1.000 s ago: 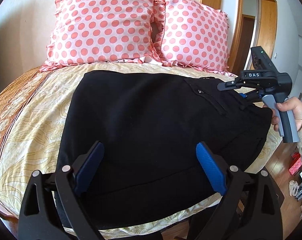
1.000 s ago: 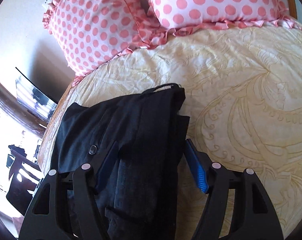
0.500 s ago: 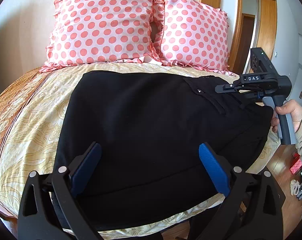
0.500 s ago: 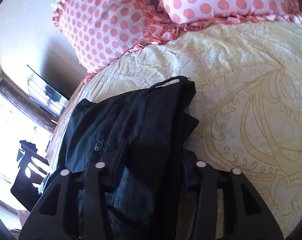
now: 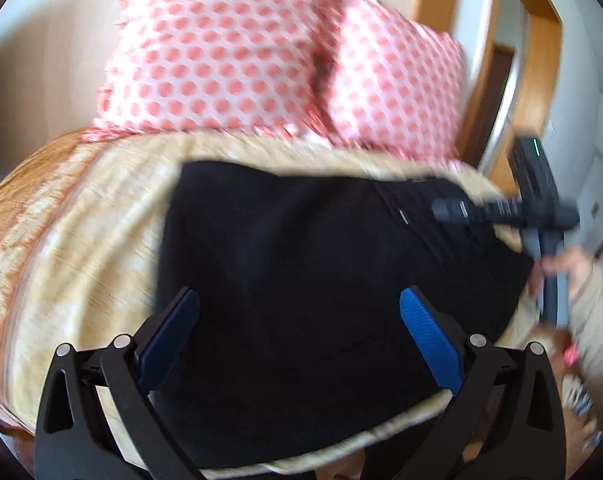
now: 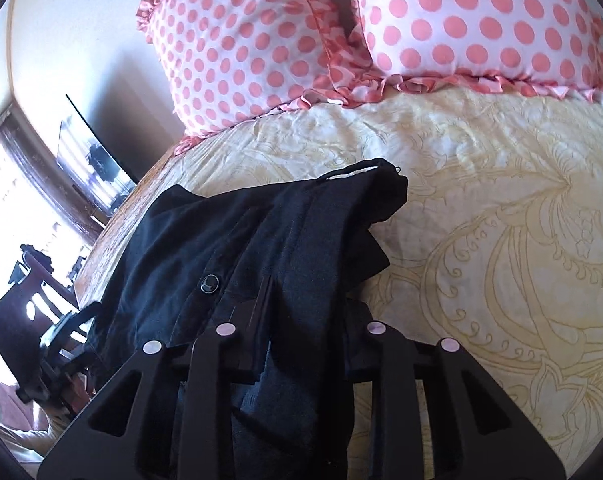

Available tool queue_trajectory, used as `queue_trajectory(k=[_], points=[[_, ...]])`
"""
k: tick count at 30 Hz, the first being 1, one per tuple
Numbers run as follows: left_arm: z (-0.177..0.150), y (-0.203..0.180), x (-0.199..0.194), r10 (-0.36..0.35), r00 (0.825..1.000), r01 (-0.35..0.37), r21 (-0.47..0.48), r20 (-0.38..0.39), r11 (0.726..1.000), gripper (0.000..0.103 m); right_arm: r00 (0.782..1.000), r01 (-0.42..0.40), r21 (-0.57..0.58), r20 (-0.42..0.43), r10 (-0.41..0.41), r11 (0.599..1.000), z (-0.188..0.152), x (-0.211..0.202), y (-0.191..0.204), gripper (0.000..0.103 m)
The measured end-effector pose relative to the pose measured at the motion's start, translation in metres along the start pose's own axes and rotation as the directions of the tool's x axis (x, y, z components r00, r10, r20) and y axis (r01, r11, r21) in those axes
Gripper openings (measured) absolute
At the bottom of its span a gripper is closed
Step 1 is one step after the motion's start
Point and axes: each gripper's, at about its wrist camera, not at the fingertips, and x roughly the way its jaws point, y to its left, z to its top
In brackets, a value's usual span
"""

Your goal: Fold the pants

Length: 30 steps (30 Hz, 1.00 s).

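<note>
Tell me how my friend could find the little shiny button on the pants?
Start at the two pink spotted pillows at the head of the yellow patterned bed cover. Below them lie the black pants, bunched between the fingers of the right gripper. The button sits on their left part; it is the only round glossy thing on all that dull cloth.

Bare bedspread [image 6: 481, 208] lies open between the black pants [image 6: 261, 248] and the polka-dot pillows [image 6: 441, 24], which block the bed's head edge.
</note>
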Motion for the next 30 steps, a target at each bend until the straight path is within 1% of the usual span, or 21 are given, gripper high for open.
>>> queue_trajectory(k=[2, 4, 5, 7, 9, 10, 13, 16, 19, 24, 26, 28, 29, 30], points=[[0.016, 0.023, -0.003, 0.013, 1.000, -0.013, -0.075, 0.011, 0.997, 0.101, 1.000, -0.007, 0.013, -0.007, 0.008, 1.000, 0.000, 0.002, -0.003, 0.030], [0.031, 0.051, 0.001, -0.005, 1.000, 0.007, -0.176, 0.011, 0.984, 0.101, 1.000, -0.017, 0.034, -0.018, 0.018, 0.999, 0.001, 0.006, -0.007, 0.036], [0.035, 0.060, 0.005, -0.014, 1.000, 0.013, -0.204, -0.001, 0.979, 0.101, 0.999, -0.027, 0.048, -0.022, 0.029, 0.998, 0.001, 0.008, -0.010, 0.036], [0.044, 0.079, 0.020, -0.021, 0.998, 0.004, -0.267, -0.060, 0.964, 0.099, 0.999, -0.052, 0.065, -0.012, 0.053, 0.996, 0.000, 0.009, -0.014, 0.034], [0.049, 0.093, 0.036, -0.043, 0.993, 0.005, -0.308, -0.114, 0.951, 0.099, 0.998, -0.054, 0.007, 0.019, 0.054, 0.999, -0.003, 0.004, -0.006, 0.028], [0.049, 0.096, 0.042, -0.046, 0.990, 0.002, -0.320, -0.131, 0.948, 0.097, 0.998, -0.051, -0.032, 0.038, 0.053, 0.998, -0.005, 0.000, 0.000, 0.026], [0.051, 0.102, 0.059, -0.069, 0.982, 0.005, -0.334, -0.179, 0.942, 0.096, 0.992, -0.079, -0.118, 0.093, 0.090, 0.990, -0.008, -0.012, 0.015, 0.024], [0.050, 0.101, 0.070, -0.081, 0.976, 0.009, -0.331, -0.203, 0.944, 0.096, 0.989, -0.083, -0.163, 0.106, 0.101, 0.983, -0.008, -0.016, 0.023, 0.024], [0.049, 0.097, 0.074, -0.084, 0.973, 0.011, -0.321, -0.215, 0.947, 0.096, 0.991, -0.074, -0.170, 0.102, 0.092, 0.983, -0.008, -0.015, 0.025, 0.024], [0.056, 0.094, 0.086, -0.091, 0.968, 0.018, -0.299, -0.234, 0.954, 0.094, 0.991, -0.082, -0.139, 0.092, 0.096, 0.987, -0.008, -0.011, 0.018, 0.024], [0.059, 0.092, 0.089, -0.086, 0.966, 0.014, -0.285, -0.243, 0.958, 0.089, 0.991, -0.083, -0.125, 0.091, 0.094, 0.989, -0.009, -0.009, 0.014, 0.024], [0.062, 0.091, 0.094, -0.103, 0.960, 0.027, -0.279, -0.259, 0.960, 0.066, 0.991, -0.082, -0.117, 0.094, 0.093, 0.990, -0.010, -0.009, 0.012, 0.024], [0.063, 0.091, 0.098, -0.110, 0.956, 0.031, -0.279, -0.273, 0.960, 0.059, 0.991, -0.082, -0.114, 0.093, 0.093, 0.990, -0.010, -0.008, 0.011, 0.024], [0.064, 0.091, 0.100, -0.109, 0.954, 0.028, -0.279, -0.280, 0.960, 0.056, 0.991, -0.082, -0.110, 0.092, 0.092, 0.991, -0.010, -0.008, 0.011, 0.024]])
